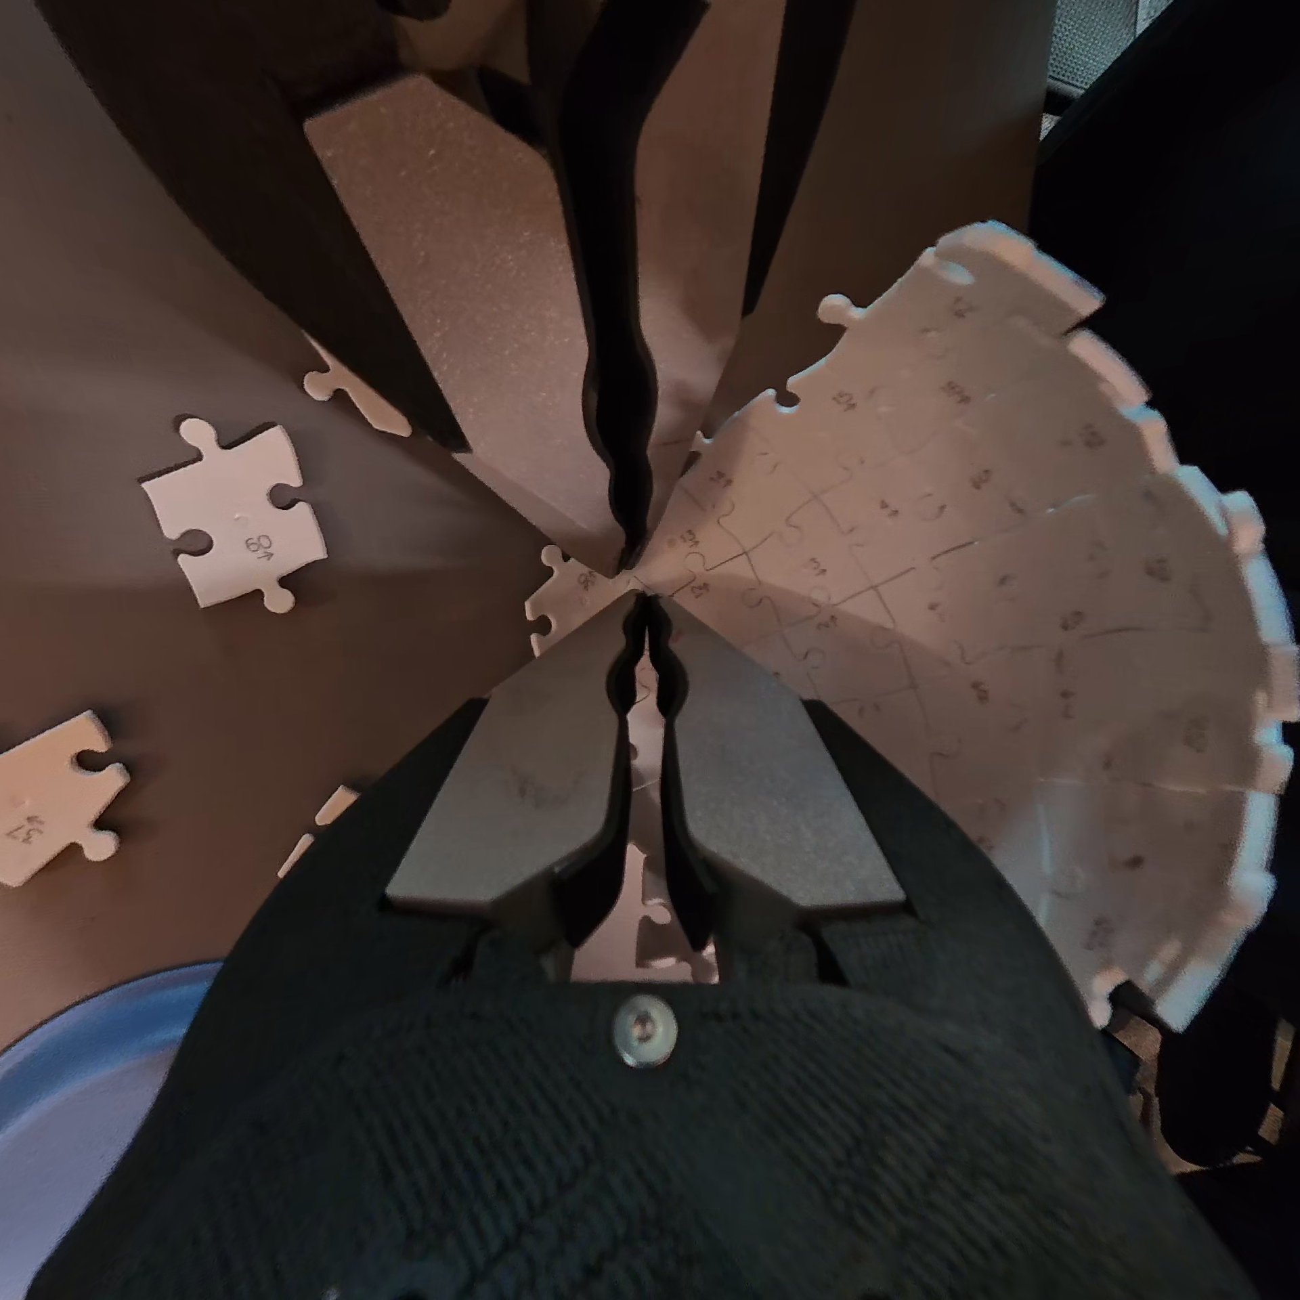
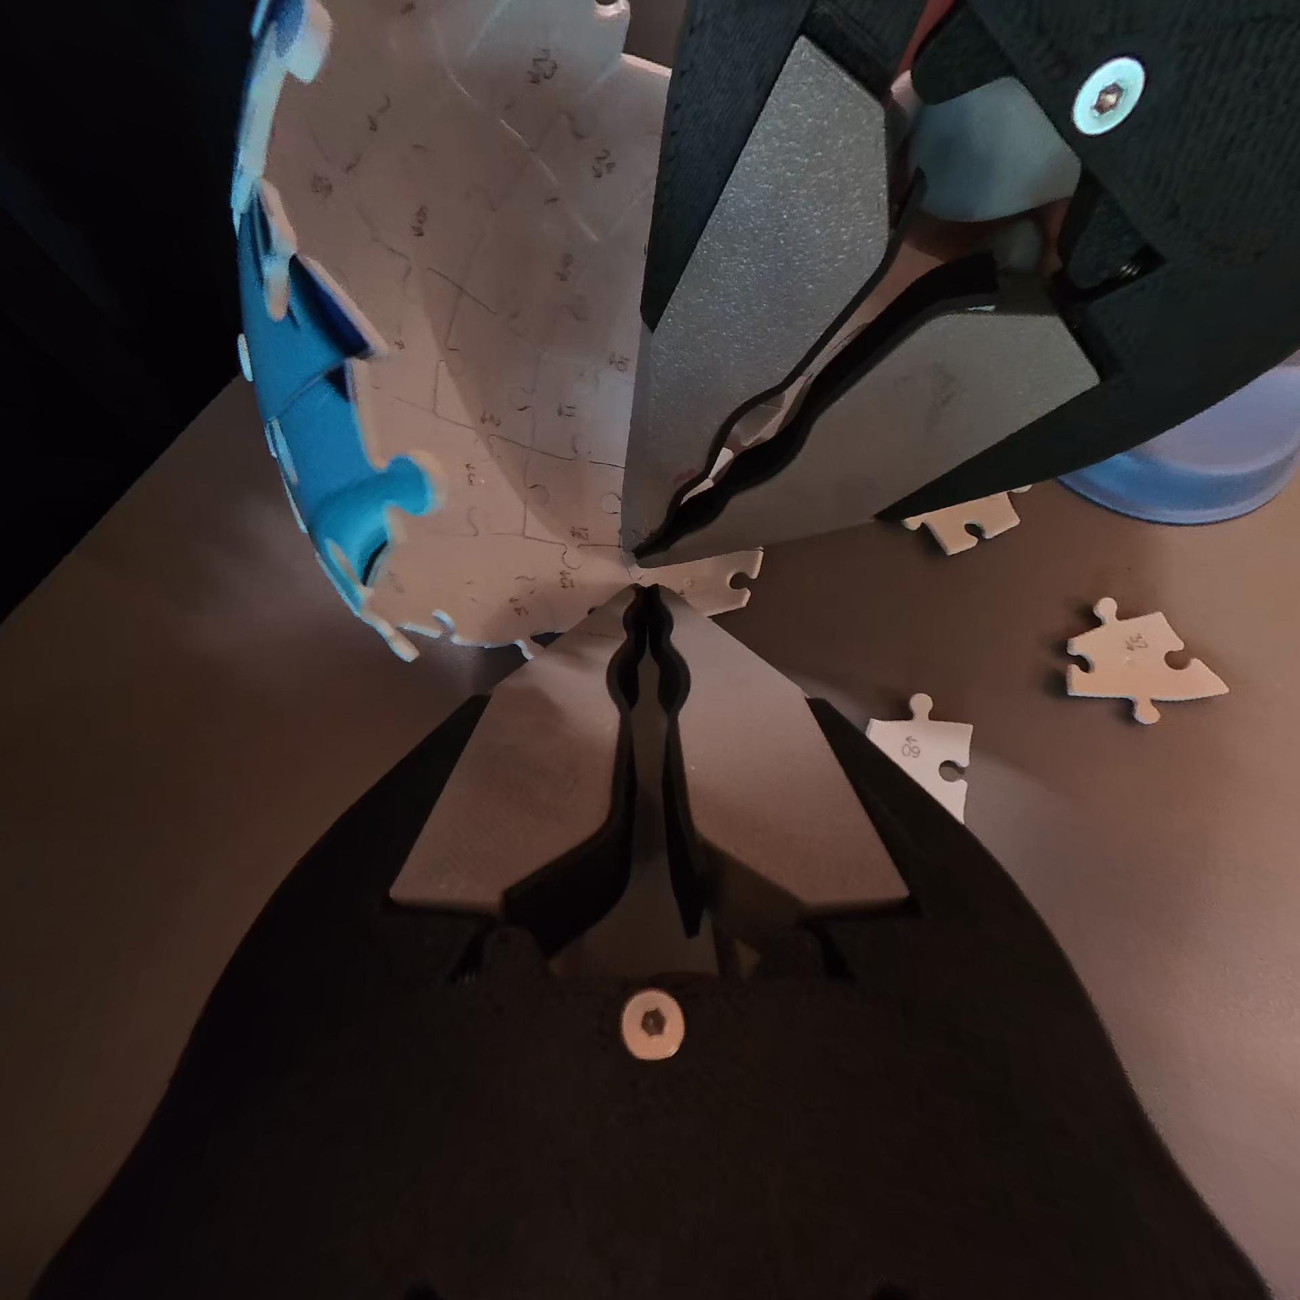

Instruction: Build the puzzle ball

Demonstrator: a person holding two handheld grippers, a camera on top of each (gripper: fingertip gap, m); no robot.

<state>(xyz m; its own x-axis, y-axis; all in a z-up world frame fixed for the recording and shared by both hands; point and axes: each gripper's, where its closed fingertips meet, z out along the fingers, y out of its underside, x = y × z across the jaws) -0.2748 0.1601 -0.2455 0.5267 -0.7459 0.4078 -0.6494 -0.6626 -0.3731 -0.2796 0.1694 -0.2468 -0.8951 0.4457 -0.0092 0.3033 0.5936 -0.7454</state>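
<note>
Container: blue round tub (image 2: 1196, 471) at the counter's far edge in the right wrist view, smooth plastic, pale rim; contents not visible.
Puzzle ball: half-built curved shell (image 1: 985, 598), held up above the counter (image 1: 105, 281) between the two claws; inner face matte white with fine jigsaw seams and small printed marks, rim jagged with tabs and notches; outer skin glossy blue (image 2: 316, 422) at the edge.
Left claw: left claw (image 1: 644, 598) pressed together on the shell's near edge, tips meeting at the seams; grey pebbled pads with wavy black rubber lips, ribbed black printed body, one silver bolt.
Right claw: right claw (image 2: 647, 591) clamped together on the shell's edge beside a small white piece (image 2: 717, 573) jutting out at the tips; whether that piece is locked into the shell cannot be told.
Loose pieces: flat white card-like piece (image 1: 236, 510) with rounded tabs, lying on the counter left of the claws; another loose piece (image 1: 56, 795) nearer the lower left; a wedge-shaped piece (image 2: 1143, 665) lying apart on the right.
Counter: dark brown, smooth, dull sheen.
</note>
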